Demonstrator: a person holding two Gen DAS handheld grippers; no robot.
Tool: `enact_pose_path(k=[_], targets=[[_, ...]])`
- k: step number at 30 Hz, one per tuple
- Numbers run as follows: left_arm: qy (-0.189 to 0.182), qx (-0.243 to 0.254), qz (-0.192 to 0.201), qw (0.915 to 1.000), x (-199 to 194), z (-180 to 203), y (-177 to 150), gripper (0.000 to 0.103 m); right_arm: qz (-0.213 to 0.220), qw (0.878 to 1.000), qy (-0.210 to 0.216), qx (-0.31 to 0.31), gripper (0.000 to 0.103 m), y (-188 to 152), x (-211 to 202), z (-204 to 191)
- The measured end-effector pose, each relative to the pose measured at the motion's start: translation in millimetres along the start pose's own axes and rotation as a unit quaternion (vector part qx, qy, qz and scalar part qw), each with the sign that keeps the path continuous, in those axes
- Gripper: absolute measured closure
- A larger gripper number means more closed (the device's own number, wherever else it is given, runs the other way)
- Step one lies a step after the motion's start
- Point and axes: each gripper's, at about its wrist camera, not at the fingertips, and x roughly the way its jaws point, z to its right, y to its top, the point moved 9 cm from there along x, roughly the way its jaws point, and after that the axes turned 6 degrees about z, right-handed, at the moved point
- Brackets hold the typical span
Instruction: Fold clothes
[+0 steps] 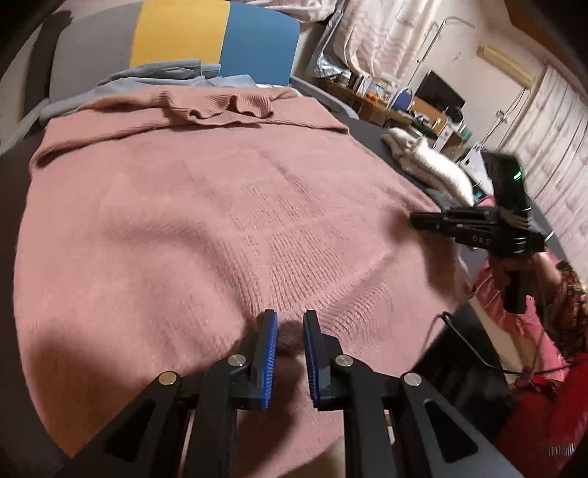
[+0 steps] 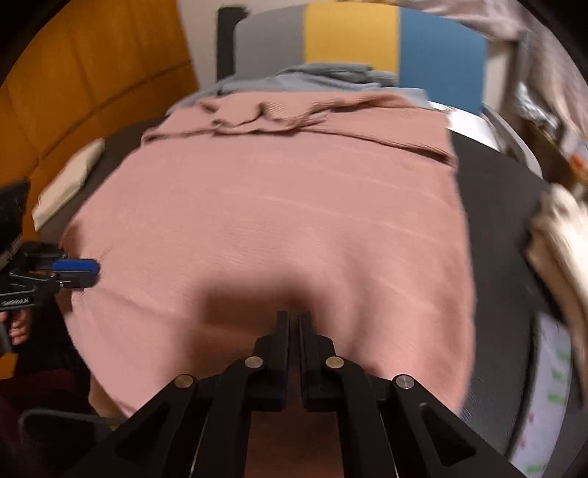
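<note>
A pink knitted sweater (image 1: 220, 206) lies spread flat on a dark table, its sleeves and collar folded in at the far end; it also fills the right wrist view (image 2: 279, 206). My left gripper (image 1: 290, 323) is at the sweater's near hem with its blue-padded jaws a little apart and a bunch of pink fabric between them. It shows at the left edge of the right wrist view (image 2: 90, 272). My right gripper (image 2: 294, 320) is nearly closed at the near hem, pinching the pink fabric. It shows at the sweater's right edge in the left wrist view (image 1: 419, 220).
Folded grey-blue clothes (image 1: 165, 73) lie beyond the sweater before a grey, yellow and blue chair back (image 1: 180, 33). A folded white garment (image 1: 430, 158) lies on the table's right side. A beige folded item (image 2: 70, 180) lies at the left. A cluttered desk (image 1: 404, 99) stands behind.
</note>
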Motion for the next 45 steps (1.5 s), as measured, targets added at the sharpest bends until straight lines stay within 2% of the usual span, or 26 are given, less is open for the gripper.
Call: enact_pose_path(k=[1,3,5,6,9,11,13,16,18,20,23,25,27,30,32,35,37,40,42,45], targets=[[-0.003,-0.003,0.002,1.0000,-3,-2,-2,0.089,-0.001,1.000,-0.009,0.010,0.096,-6,-3,11],[-0.010,-0.014,0.007,0.9998,-7,2,1,0.089,0.011,0.999,0.015,0.048,0.095,-5,-17,13],[-0.018,-0.010,0.020,0.9996,-7,12,10,0.089,0.050,0.997,0.047,0.043,0.092,7,-37,-7],[-0.022,-0.008,0.026,0.9994,-6,17,15,0.089,0.055,0.996,0.059,0.032,0.092,10,-39,-20],[-0.019,0.026,0.008,0.9995,9,34,13,0.089,0.040,0.994,0.100,-0.009,0.092,6,-35,-65],[0.002,0.056,-0.015,0.9983,20,34,2,0.089,0.018,0.994,0.090,-0.060,0.092,-10,-25,-85],[0.002,0.064,-0.003,0.9980,13,33,-1,0.089,-0.006,0.993,0.058,-0.101,0.093,-30,-18,-83],[-0.006,0.049,-0.011,0.9987,2,22,-7,0.089,-0.008,0.994,0.050,-0.098,0.093,-51,-34,-59],[-0.010,0.034,-0.010,0.9993,-7,14,-7,0.089,-0.017,0.996,0.055,-0.066,0.093,-61,-44,-40],[-0.006,0.020,-0.002,0.9998,-17,3,-5,0.089,-0.018,0.996,0.081,-0.024,0.091,-58,-51,-30],[0.019,0.006,0.008,0.9998,-20,-12,1,0.089,0.032,0.998,0.055,0.020,0.090,-30,-61,-1],[0.038,-0.008,0.002,0.9993,-16,-24,1,0.089,0.060,0.996,0.042,0.049,0.091,-8,-54,16],[0.048,-0.001,-0.001,0.9989,-15,-31,-1,0.089,0.049,0.997,0.031,0.049,0.091,2,-33,24],[0.071,-0.003,0.000,0.9974,-24,-44,-8,0.087,0.010,0.999,0.001,0.047,0.094,-5,-5,42],[0.078,-0.022,-0.002,0.9967,-32,-57,-13,0.085,0.024,0.998,-0.007,0.063,0.094,-11,-11,56],[0.057,-0.057,0.007,0.9967,-42,-71,-23,0.085,0.031,0.996,-0.031,0.081,0.094,-19,-19,70],[0.047,-0.063,0.006,0.9969,-44,-72,-25,0.085,0.028,0.995,-0.036,0.093,0.094,-21,-24,72],[0.045,-0.069,0.006,0.9966,-52,-73,-24,0.085,0.032,0.994,-0.034,0.096,0.083,-17,-36,59],[0.042,-0.090,0.021,0.9948,-65,-80,-22,0.085,0.042,0.994,-0.041,0.091,0.054,-14,-46,52],[0.051,-0.152,0.055,0.9855,-90,-110,-17,0.084,0.056,0.992,-0.052,0.100,0.043,-12,-62,55]])
